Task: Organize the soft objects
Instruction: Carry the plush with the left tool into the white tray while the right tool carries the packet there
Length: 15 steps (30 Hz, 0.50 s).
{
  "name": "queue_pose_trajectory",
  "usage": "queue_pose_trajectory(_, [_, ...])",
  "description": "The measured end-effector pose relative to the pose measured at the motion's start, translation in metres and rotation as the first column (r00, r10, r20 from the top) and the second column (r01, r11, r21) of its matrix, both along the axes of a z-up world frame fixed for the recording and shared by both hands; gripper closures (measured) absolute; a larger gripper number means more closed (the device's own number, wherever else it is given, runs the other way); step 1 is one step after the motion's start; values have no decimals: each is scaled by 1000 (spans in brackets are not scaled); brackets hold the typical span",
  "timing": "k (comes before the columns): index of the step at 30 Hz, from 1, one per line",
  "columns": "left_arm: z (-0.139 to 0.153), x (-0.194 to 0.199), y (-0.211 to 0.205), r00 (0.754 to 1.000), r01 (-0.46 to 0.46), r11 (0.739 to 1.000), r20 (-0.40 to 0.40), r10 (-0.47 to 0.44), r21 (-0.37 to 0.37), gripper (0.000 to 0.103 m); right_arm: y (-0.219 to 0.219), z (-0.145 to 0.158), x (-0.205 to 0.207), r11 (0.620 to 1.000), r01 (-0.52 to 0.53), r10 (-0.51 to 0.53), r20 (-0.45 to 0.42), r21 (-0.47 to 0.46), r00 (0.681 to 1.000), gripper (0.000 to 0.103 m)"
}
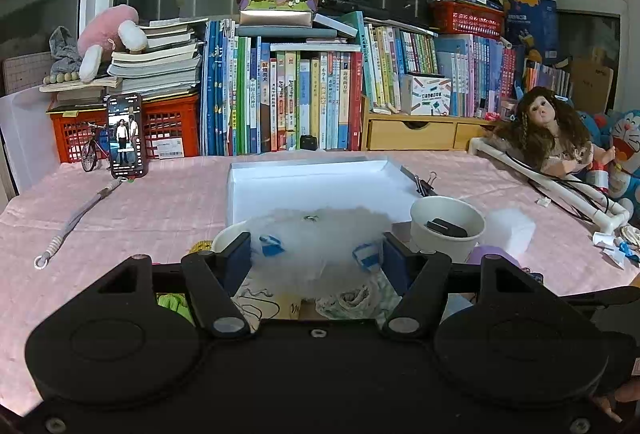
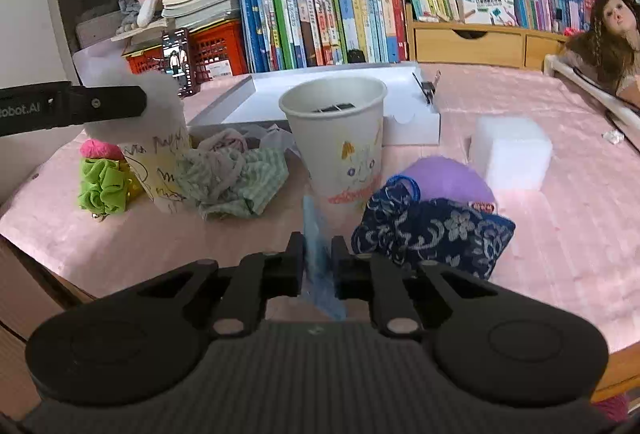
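My left gripper (image 1: 316, 254) holds a wad of white fluffy stuffing (image 1: 320, 234) between its jaws, above a drawn-on paper cup (image 2: 160, 162). The stuffing also shows in the right wrist view (image 2: 160, 102) beside the left gripper's arm (image 2: 72, 108). My right gripper (image 2: 317, 258) is shut on a thin light-blue piece of cloth (image 2: 318, 266), just in front of a second paper cup (image 2: 340, 138). Around the cups lie a green checked cloth (image 2: 232, 174), a green scrunchie (image 2: 104, 190), a dark blue floral pouch (image 2: 436, 230), a purple soft piece (image 2: 448, 178) and a white foam block (image 2: 512, 154).
A white shallow box (image 1: 316, 186) sits behind the cups on the pink tablecloth (image 1: 140, 202). A phone on a stand (image 1: 125, 136) and a cord (image 1: 76, 218) are at left. A doll (image 1: 548, 130) and a white pipe frame (image 1: 560, 186) are at right. Books line the back.
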<state>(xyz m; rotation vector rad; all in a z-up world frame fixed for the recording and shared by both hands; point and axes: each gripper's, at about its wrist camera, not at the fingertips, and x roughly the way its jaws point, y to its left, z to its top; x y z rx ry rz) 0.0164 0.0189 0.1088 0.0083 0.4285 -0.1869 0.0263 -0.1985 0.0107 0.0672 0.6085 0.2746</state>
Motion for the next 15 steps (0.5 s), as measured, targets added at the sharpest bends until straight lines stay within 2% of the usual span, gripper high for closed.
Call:
queue_pose_trajectory(5, [6, 0, 2, 1000, 3, 1000, 11, -3, -4, 38, 3, 4, -1, 1000, -7, 7, 11, -11, 1000, 87])
queue_pose_trajectory(15, [29, 10, 14, 999, -4, 999, 34, 5, -41, 38, -10, 48, -13, 996, 7, -17, 118, 90, 993, 90])
